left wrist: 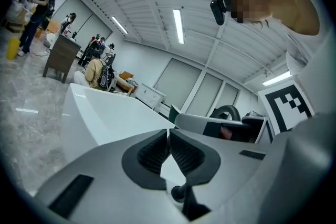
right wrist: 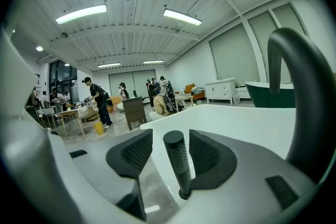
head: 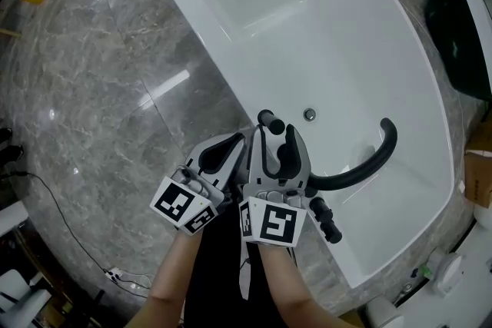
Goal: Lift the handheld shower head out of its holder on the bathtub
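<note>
Forearms reach in from below, each hand carrying a marker-cubed tool over the near rim of a white bathtub set on a grey marble floor. The right tongs are released, their pads straddling the black, knurled handheld shower head, which stands upright on the rim between them with a gap on either side. Just beside them, the left tongs are clenched on nothing. A curved black spout arches over the tub nearby.
</note>
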`<state>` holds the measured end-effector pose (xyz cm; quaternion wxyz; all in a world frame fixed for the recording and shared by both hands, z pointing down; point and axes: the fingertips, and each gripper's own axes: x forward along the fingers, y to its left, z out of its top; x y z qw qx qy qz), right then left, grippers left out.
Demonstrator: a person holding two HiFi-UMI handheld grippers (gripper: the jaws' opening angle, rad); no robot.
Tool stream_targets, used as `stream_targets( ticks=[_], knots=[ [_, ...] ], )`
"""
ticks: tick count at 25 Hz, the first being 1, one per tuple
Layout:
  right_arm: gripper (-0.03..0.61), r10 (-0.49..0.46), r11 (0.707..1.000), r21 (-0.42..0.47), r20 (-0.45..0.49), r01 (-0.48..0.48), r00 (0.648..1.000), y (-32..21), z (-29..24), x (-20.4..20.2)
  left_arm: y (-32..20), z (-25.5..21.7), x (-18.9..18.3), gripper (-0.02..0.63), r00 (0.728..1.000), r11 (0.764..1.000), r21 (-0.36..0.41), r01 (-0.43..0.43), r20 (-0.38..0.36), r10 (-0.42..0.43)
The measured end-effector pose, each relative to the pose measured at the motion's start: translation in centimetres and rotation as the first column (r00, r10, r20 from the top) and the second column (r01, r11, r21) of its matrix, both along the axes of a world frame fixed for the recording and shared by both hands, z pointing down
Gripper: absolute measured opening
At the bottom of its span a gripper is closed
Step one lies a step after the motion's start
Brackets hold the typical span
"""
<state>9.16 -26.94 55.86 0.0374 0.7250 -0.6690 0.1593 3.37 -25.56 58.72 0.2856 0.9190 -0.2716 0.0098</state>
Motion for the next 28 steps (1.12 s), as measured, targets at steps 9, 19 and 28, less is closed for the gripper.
stream_targets(
  ticks=[9, 19, 28],
  knots=[
    [0.204, -0.015, 0.999, -0.045, -0.012, 0.014, 1.000, -1.6, 4.5, 0.1, -1.3, 3.3, -0.2, 0.020, 1.000, 1.000, -0.018, -0.014, -0.008, 0.014],
    [0.202, -0.005, 0.999, -0.048, -0.060, 0.002, 0.998, -2.4, 7.2, 0.7, -1.9, 6.7, -0.4, 0.020, 0.999, 0.998, -0.051, -0.027, -0.018, 0.026],
    [0.202, -0.031, 0.994, -0.110, -0.103, 0.019, 0.994, -2.8, 10.1, 0.5, -2.2, 9.5, -0.2, 0.020, 0.999, 0.996, -0.080, -0.038, -0.017, 0.036]
  ],
)
